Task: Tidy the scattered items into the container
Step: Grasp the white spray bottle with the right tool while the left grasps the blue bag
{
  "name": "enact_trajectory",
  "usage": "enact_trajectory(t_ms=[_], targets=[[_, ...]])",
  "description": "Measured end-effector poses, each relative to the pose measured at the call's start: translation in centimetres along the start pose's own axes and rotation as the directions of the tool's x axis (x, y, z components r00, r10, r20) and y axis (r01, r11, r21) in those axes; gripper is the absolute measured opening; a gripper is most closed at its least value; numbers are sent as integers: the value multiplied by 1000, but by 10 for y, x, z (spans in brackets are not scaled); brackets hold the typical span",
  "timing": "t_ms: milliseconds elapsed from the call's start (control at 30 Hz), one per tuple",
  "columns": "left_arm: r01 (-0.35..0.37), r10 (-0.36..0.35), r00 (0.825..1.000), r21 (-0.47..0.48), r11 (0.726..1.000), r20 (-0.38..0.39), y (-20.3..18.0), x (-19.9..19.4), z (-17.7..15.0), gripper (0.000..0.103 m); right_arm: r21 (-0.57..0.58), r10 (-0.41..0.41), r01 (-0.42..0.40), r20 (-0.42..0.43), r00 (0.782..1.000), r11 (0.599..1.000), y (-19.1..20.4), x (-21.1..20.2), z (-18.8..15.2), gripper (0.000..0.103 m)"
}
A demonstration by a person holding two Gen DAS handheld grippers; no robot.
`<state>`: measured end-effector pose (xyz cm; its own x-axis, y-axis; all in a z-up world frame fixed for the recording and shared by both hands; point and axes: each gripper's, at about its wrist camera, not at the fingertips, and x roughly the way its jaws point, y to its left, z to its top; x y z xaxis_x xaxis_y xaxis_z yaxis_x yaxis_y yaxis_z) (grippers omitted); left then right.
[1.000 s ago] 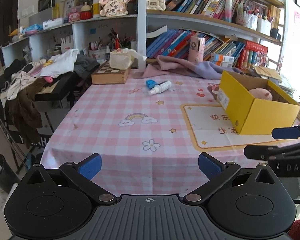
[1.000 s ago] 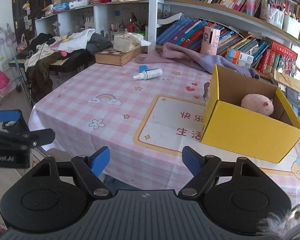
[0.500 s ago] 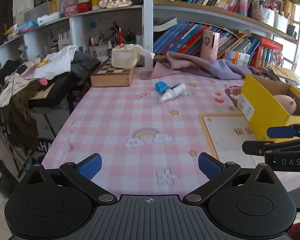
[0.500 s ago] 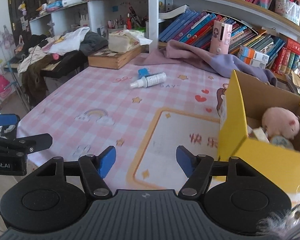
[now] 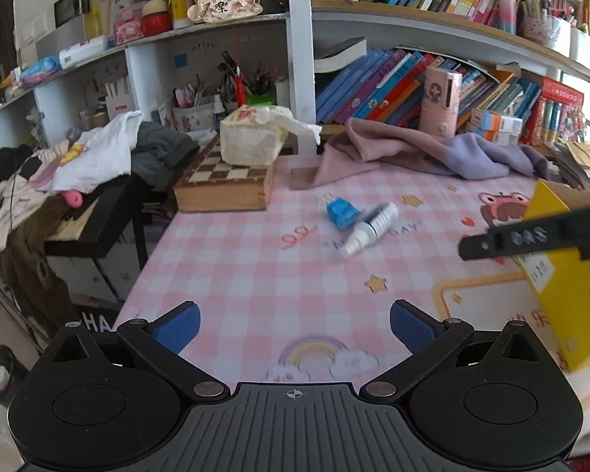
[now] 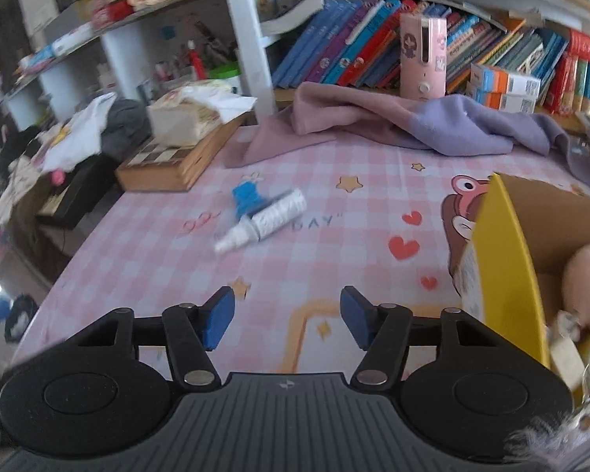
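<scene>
A white tube (image 5: pixel 367 227) (image 6: pixel 262 219) lies on the pink checked tablecloth (image 5: pixel 255 267) (image 6: pixel 334 244), touching a small blue object (image 5: pixel 342 214) (image 6: pixel 247 195) behind it. The yellow cardboard box (image 5: pixel 558 275) (image 6: pixel 507 259) stands at the right and holds a pink plush toy (image 6: pixel 586 279) and other small items. My left gripper (image 5: pixel 294 324) is open and empty above the table's near part. My right gripper (image 6: pixel 287 316) is open and empty, short of the tube; its arm (image 5: pixel 531 234) shows in the left wrist view in front of the box.
A wooden chess box (image 5: pixel 226 181) (image 6: pixel 169 167) with a tissue pack (image 5: pixel 251 141) stands at the back left. A pink and purple cloth (image 5: pixel 413 153) (image 6: pixel 393 126) lies along the back. Bookshelves (image 5: pixel 413 78) rise behind. A cluttered side table (image 5: pixel 78 181) is left of the table.
Both grippers have moved forward over the table toward the tube and blue object. The right gripper has advanced beside the box. Both stay open.
</scene>
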<state>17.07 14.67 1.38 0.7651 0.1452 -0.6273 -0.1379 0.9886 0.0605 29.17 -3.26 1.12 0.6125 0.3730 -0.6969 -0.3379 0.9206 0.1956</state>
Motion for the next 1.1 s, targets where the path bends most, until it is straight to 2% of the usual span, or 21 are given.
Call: enact_trajectory(t_ms=[167, 400, 633, 733, 900, 1000, 1100], targets=[[-19, 19, 1000, 19, 1000, 2, 1, 23, 16, 103, 85, 10, -5, -62, 998, 996, -5, 51, 33, 56], [-38, 38, 999, 40, 998, 3, 1, 55, 35, 103, 119, 15, -1, -118, 993, 993, -1, 118, 74, 56], [-29, 30, 999, 56, 998, -19, -1, 84, 46, 103, 146, -15, 48, -218, 976, 988, 3, 172, 84, 52], [-8, 10, 1000, 74, 997, -22, -5, 95, 49, 103, 124, -1, 30, -226, 974, 992, 2, 176, 83, 50], [43, -41, 999, 92, 995, -21, -13, 117, 57, 103, 16, -45, 49, -218, 975, 999, -4, 164, 82, 32], [87, -85, 996, 94, 992, -27, -20, 135, 62, 103, -37, -98, 92, -214, 972, 995, -15, 151, 76, 30], [125, -122, 992, 93, 988, -43, -28, 158, 69, 103, -26, -119, 116, -224, 967, 993, -30, 139, 67, 30]])
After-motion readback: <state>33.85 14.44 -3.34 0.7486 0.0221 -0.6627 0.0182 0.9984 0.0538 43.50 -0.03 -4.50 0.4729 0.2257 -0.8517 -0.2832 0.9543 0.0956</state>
